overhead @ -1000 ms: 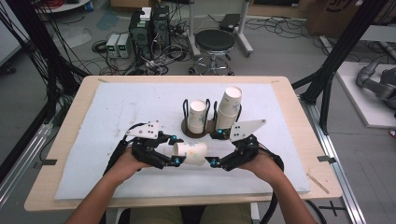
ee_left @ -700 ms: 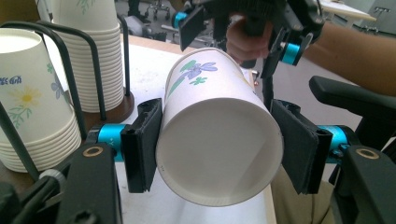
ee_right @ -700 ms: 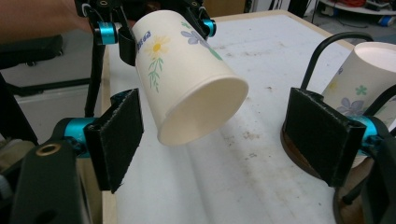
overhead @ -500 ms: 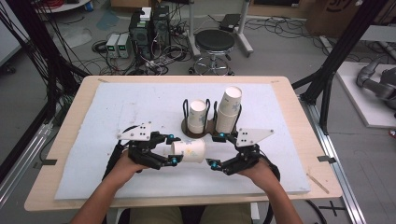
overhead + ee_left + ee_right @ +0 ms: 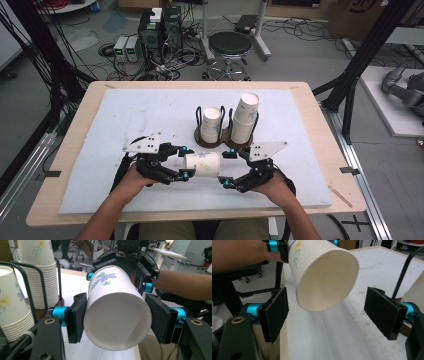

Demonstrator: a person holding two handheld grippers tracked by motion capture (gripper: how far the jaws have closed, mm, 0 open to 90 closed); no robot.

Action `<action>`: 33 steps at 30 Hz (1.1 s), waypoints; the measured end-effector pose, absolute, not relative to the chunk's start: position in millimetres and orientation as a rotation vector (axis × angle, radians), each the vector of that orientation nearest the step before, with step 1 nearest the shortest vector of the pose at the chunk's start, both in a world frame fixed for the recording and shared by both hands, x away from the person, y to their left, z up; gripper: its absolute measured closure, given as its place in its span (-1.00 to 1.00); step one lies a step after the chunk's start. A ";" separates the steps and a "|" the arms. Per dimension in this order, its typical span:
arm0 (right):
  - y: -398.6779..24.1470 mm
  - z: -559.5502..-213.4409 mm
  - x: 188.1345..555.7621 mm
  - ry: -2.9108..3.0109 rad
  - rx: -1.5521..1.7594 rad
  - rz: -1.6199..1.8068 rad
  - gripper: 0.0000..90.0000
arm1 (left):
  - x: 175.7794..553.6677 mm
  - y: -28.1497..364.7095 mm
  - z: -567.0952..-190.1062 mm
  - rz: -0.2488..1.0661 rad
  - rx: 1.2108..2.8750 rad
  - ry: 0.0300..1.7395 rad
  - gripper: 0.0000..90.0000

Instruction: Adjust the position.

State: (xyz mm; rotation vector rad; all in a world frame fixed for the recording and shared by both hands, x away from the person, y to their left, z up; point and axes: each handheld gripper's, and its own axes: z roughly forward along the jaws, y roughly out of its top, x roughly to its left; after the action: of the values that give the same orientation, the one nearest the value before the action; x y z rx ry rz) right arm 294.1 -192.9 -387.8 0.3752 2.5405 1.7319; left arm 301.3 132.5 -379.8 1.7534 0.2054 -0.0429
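The left tongs [image 5: 184, 162] clamp a paper cup [image 5: 202, 164] by its base end, holding it on its side just above the white mat [image 5: 100, 130] that covers the tabletop [image 5: 75, 100]. In the left gripper view the black pads [image 5: 76, 317] press on both sides of the cup [image 5: 117, 312], whose flower print faces up. The cup's open mouth points toward the right tongs [image 5: 227, 167], which stand wide, one jaw on each side of the rim without touching it. In the right gripper view the cup [image 5: 324, 275] hangs between and a little above the spread pads [image 5: 275, 312], clear of both.

Just behind the held cup stands a brown holder [image 5: 212, 142] with black wire loops. Its left loop keeps a short stack of cups [image 5: 212, 122], its right loop a taller stack [image 5: 245, 117]. The holder is near the tips of both tongs and closes off the space behind them. In the left gripper view the two stacks [image 5: 37, 272] and a wire loop [image 5: 27, 287] crowd the left side.

On the floor beyond the tabletop stand a round black stool [image 5: 230, 47], computer boxes [image 5: 160, 27] and loose cables [image 5: 120, 65].
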 end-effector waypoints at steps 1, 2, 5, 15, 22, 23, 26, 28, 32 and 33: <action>-192.0 -387.9 294.4 2.540 0.362 1.732 -0.55 | 300.9 131.8 -379.8 -0.044 1.753 0.201 -0.18; -191.4 -388.1 294.3 2.539 0.361 1.733 -0.55 | 300.1 130.6 -379.7 -0.047 1.755 0.191 -0.18; -189.4 -388.1 293.8 2.548 0.347 1.744 -0.55 | 298.7 129.3 -379.1 -0.050 1.753 0.175 -0.18; -186.3 -389.1 294.1 2.564 0.292 1.790 -0.54 | 296.5 126.3 -378.3 -0.076 1.743 0.132 -0.18; -183.7 -390.8 294.8 2.583 0.237 1.841 -0.49 | 295.3 123.5 -378.5 -0.089 1.744 0.101 -0.18; -183.8 -391.0 294.9 2.588 0.219 1.856 -0.43 | 295.4 123.5 -378.5 -0.091 1.742 0.099 -0.18; -184.7 -392.0 295.4 2.588 0.207 1.891 -0.35 | 295.5 123.8 -378.5 -0.090 1.740 0.095 -0.18; -185.0 -392.2 295.8 2.581 0.192 1.896 -0.31 | 295.5 123.8 -379.1 -0.092 1.738 0.096 -0.18; -186.1 -392.1 295.4 2.578 0.187 1.897 -0.24 | 295.3 124.0 -381.3 -0.094 1.737 0.101 -0.18; -186.4 -392.0 295.4 2.578 0.197 1.901 -0.24 | 295.2 123.6 -382.1 -0.093 1.738 0.106 -0.18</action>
State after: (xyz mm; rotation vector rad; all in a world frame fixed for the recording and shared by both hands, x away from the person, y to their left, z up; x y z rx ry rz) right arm 295.4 -186.4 -392.0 0.1971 2.5782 1.9013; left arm 295.2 123.6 -382.1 1.7380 0.1060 -0.0935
